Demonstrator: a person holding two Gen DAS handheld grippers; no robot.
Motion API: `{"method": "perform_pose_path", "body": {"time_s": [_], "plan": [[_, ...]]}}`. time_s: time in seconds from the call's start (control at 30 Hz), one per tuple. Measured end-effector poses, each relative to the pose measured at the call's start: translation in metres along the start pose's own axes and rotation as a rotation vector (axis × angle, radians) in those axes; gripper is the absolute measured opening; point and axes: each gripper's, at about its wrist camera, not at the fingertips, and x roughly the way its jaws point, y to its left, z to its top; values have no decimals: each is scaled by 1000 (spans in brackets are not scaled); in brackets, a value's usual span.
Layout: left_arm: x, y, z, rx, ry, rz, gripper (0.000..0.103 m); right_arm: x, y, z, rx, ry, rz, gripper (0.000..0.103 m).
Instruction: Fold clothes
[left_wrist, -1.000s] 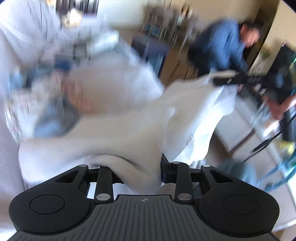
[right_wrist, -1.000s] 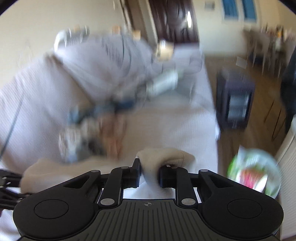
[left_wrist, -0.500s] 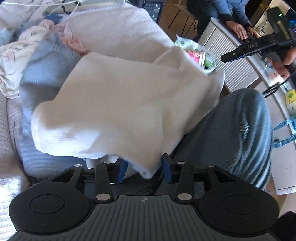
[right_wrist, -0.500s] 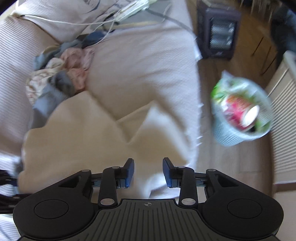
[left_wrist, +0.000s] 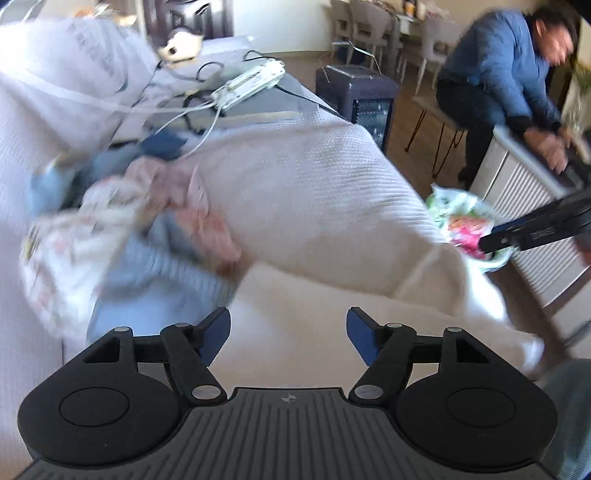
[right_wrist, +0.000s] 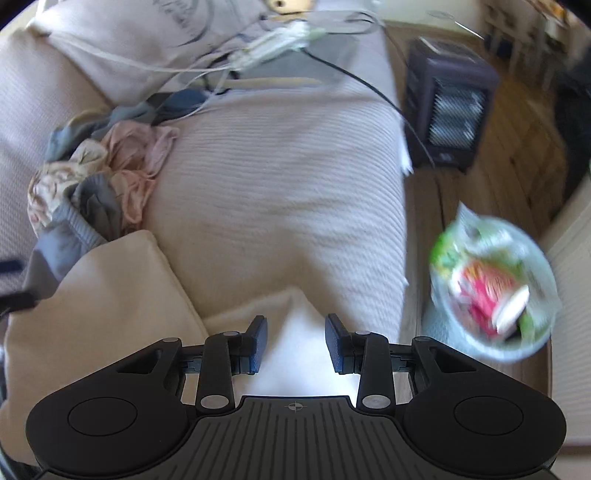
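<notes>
Both grippers agape — left gripper (left_wrist: 288, 334); right gripper (right_wrist: 295, 343).

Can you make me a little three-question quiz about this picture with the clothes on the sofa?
1. True or false: the left gripper is squeezing the cream cloth.
2. Which lies next to the cream cloth, toward the sofa back? A) a pile of unfolded clothes B) a stack of books C) a pair of shoes
3. Fill in: on the floor beside the sofa stands a small ____ full of colourful wrappers.

Key: 1 false, its jaws are wide apart and nothing is between them. 2 A. 3 bin.
</notes>
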Motion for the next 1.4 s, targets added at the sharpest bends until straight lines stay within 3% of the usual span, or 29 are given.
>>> {"method": "perform_pose_path", "body": {"time_s": [0.07, 0.13, 0.27, 0.57, 0.63, 0.67, 0.7, 0.73, 0.77, 0.8, 0.93, 1.1, 1.27, 1.4], "plan": [[30, -4, 9, 57, 46, 34, 67, 10, 10, 9, -104, 4, -26, 54], [55, -5, 14, 89, 103, 37, 67, 21, 21, 18, -213, 10, -53, 58], [92, 5, 16, 60, 183, -18, 69, 46, 30, 24, -390, 86, -50, 58], [112, 1, 15, 99, 154, -50, 78, 95, 45, 16, -591, 232, 6, 58], [116, 0, 13, 98, 153, -60, 74, 106, 48, 10, -604, 272, 7, 54], [118, -2, 11, 100, 162, -76, 66, 108, 49, 7, -598, 270, 10, 45], [119, -3, 9, 101, 172, -94, 36, 105, 50, 2, -598, 246, 11, 40], [120, -4, 8, 78, 205, -129, 13, 101, 51, -2, -600, 221, 5, 25], [121, -4, 7, 41, 228, -158, 8, 96, 53, -9, -609, 196, -22, 12], [119, -6, 6, 31, 225, -169, 5, 91, 55, -15, -618, 171, -49, 9], [103, -15, 10, 50, 162, -171, 0, 61, 56, -24, -598, 72, -126, 8], [74, -8, 46, 60, 35, -146, 0, 8, 42, 1, -508, -125, -235, 7], [56, 9, 84, 22, -62, -71, 0, -31, 31, 49, -416, -332, -359, 7], [55, 25, 90, -40, -87, -36, 1, -15, 22, 100, -332, -382, -431, 7]]}}
